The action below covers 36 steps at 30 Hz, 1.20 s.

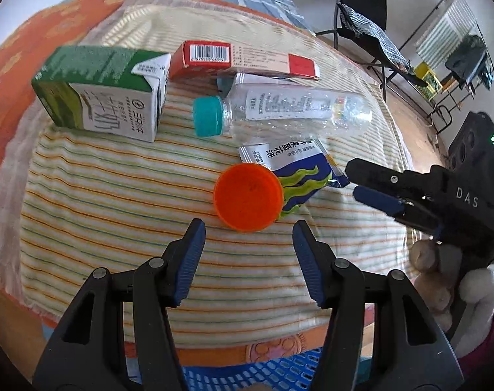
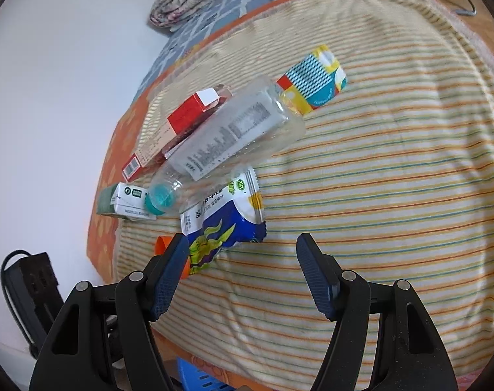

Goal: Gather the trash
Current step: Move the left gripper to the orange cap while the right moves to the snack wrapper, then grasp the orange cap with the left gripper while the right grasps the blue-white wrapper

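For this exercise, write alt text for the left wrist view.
The open left gripper hovers just short of a round orange plastic lid lying on a striped towel, with a clear plastic bottle and green-and-white carton beyond.

The left claw (image 1: 248, 238) points steeply downward, its blue-padded fingers (image 1: 189, 257) spread apart and empty. The right claw (image 2: 240, 257) angles down likewise, open and gripping nothing, with a person's hand (image 1: 442, 280) wrapped around its handle.
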Tool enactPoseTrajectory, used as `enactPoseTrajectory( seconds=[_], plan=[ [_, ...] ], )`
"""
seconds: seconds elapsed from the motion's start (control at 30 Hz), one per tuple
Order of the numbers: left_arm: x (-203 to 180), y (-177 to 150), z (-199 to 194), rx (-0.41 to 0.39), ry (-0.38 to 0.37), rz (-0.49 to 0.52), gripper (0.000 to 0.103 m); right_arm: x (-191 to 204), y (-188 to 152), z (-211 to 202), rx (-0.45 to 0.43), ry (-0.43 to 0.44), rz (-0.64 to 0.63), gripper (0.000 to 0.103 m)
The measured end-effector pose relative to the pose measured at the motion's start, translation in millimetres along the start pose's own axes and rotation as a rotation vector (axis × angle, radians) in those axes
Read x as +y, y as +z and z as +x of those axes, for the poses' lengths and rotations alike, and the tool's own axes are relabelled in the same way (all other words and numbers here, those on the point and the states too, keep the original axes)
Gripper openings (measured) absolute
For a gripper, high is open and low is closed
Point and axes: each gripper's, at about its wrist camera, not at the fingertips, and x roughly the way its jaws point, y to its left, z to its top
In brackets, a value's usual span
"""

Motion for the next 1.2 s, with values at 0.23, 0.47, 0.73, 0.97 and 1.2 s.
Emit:
enactPoseTrajectory(
  seconds=[0.23, 0.47, 0.73, 0.97, 1.2],
  plan=[
    [7.4, 3.9, 9.9, 0.013, -0.005, -0.020, 0.057, 2.6, 5.9, 17.8, 0.004, 0.006, 0.023, 0.064],
    [11.4, 13.5, 16.9, 0.006, 0.003, -0.025, 0.048, 10.8, 17.2, 27.8, -0.022, -0.015, 0.021, 0.064],
    [9.1, 12.9, 19.3, -0.002, 0.008, -0.001, 0.047, 18.3, 17.1, 39.1, 0.007, -0.007, 0.012, 0.040],
    [8.5, 11.8, 18.5, -0.001, 0.002, 0.001, 0.047, 15.6, 9.5, 32.6, 0.017, 0.005, 0.014, 0.019],
    [12.0, 7.4, 10.4, -0.006, 0.008, 0.004, 0.047, 31.6, -5.0, 17.8, 0.035, -0.020, -0.082, 0.015]
  ],
)
